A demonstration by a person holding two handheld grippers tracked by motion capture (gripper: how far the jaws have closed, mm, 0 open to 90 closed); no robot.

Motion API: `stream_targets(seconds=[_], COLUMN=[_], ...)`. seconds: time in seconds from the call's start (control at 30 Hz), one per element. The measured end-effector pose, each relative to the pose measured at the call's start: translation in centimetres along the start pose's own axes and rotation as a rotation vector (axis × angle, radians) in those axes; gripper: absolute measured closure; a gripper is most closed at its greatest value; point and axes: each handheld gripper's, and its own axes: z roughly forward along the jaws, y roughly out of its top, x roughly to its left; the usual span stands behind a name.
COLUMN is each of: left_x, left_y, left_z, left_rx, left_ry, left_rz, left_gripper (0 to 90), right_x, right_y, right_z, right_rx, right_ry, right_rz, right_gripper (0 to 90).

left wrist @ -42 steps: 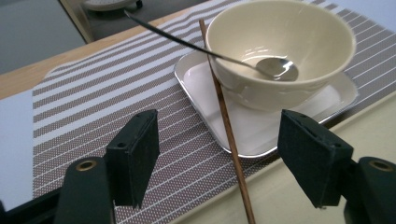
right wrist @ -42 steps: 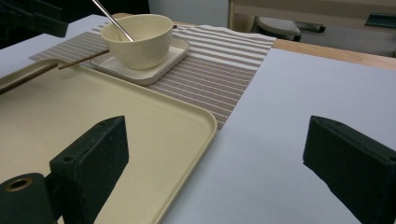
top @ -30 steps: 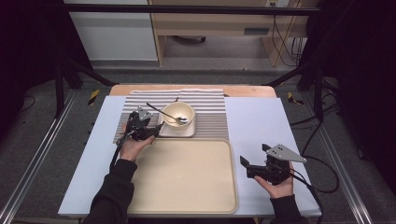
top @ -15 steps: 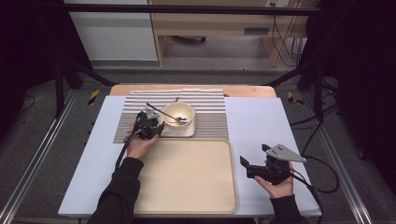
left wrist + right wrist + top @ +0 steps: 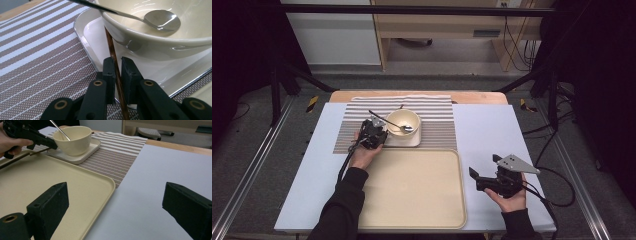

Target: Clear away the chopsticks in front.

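A cream bowl (image 5: 402, 121) is sitting on a square white plate (image 5: 411, 141) on the striped mat (image 5: 438, 118), holding a metal spoon (image 5: 160, 20). The left gripper (image 5: 118, 67) is pinching a dark wooden chopstick (image 5: 113, 53) that is leaning against the plate beneath the bowl, a detail too small to see from above. The right gripper (image 5: 482, 179) is resting wide apart beside the tan tray (image 5: 417, 195).

Just ahead of my left tongs (image 5: 380, 137) a cream bowl (image 5: 402, 120) stands on a square white plate (image 5: 95, 35), with a metal spoon (image 5: 162, 20) leaning inside it. Both sit on a striped mat (image 5: 437, 120). A beige tray (image 5: 417, 195) lies beside my right tongs (image 5: 475, 179), on a pale blue sheet (image 5: 487, 130)
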Motion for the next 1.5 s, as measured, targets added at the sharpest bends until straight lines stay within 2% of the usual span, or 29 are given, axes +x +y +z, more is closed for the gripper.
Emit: stream_targets(seconds=[0.43,0.77,0.97,1.2,1.5], left_x=[0.1,0.5,0.8,1.0,1.8], left_y=[0.0,-0.2,-0.5,-0.4,-1.0], left_z=[0.0,-1.3,-2.5,-4.1,-5.2], left_rx=[-0.012,-0.021,-0.034,-0.051,-0.054], left_ry=[0.022,0.007,0.002,0.026,0.050], left_rz=[-0.085,-0.125,-0.137,-0.123,-0.148], left_gripper=[85.0,85.2,85.3,85.2,85.3], right_x=[0.0,0.0,0.0,0.0,0.0], right_y=[0.0,0.0,0.0,0.0,0.0], right_z=[0.1,0.0,0.0,-0.1,-0.1], right_rx=[0.006,0.004,0.004,0.003,0.001], right_ry=[0.002,0.000,-0.001,0.001,0.001], right_rz=[-0.002,-0.003,-0.005,-0.004,-0.006], right_gripper=[7.2,6.8,6.7,6.6,6.6])
